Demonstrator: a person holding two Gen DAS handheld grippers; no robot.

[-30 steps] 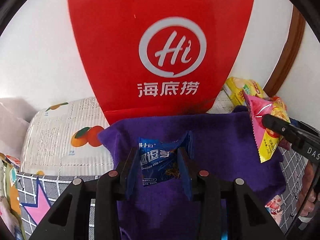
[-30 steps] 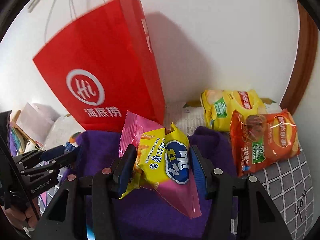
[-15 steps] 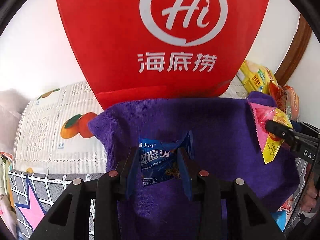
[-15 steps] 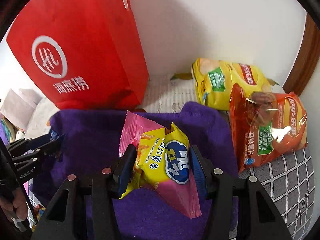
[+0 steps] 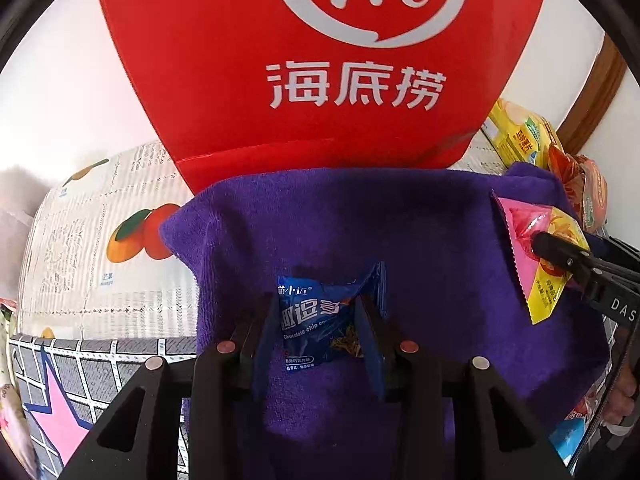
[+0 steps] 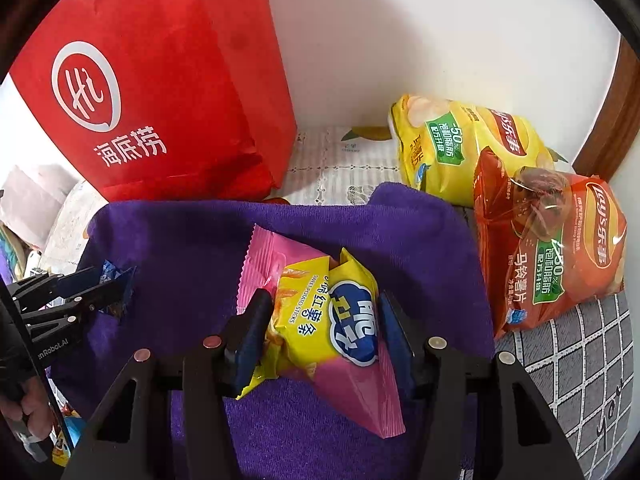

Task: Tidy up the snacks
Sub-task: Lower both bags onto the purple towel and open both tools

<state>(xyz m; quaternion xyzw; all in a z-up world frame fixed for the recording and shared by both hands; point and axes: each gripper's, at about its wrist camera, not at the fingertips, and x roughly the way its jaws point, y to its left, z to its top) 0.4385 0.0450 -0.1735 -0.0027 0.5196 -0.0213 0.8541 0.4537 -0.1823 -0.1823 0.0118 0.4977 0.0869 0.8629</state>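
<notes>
Two Lay's chip bags point(image 6: 504, 192) are seen at the surface's back right corner, beside a purple towel point(image 6: 320, 232); a red paper bag point(image 6: 160, 92) stands behind. Over the towel, the left claw point(image 5: 318, 320) is clamped on a blue chocolate chip cookie packet point(image 5: 316, 320), the right claw point(image 6: 324, 328) on a sweet potato sticks packet point(image 6: 332, 320), its long axis pointing forward-left.

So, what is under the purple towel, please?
The purple towel lies over a fruit-printed cloth at the back and a grey checked cloth at the front. What lies beneath its middle is covered and cannot be seen.
</notes>
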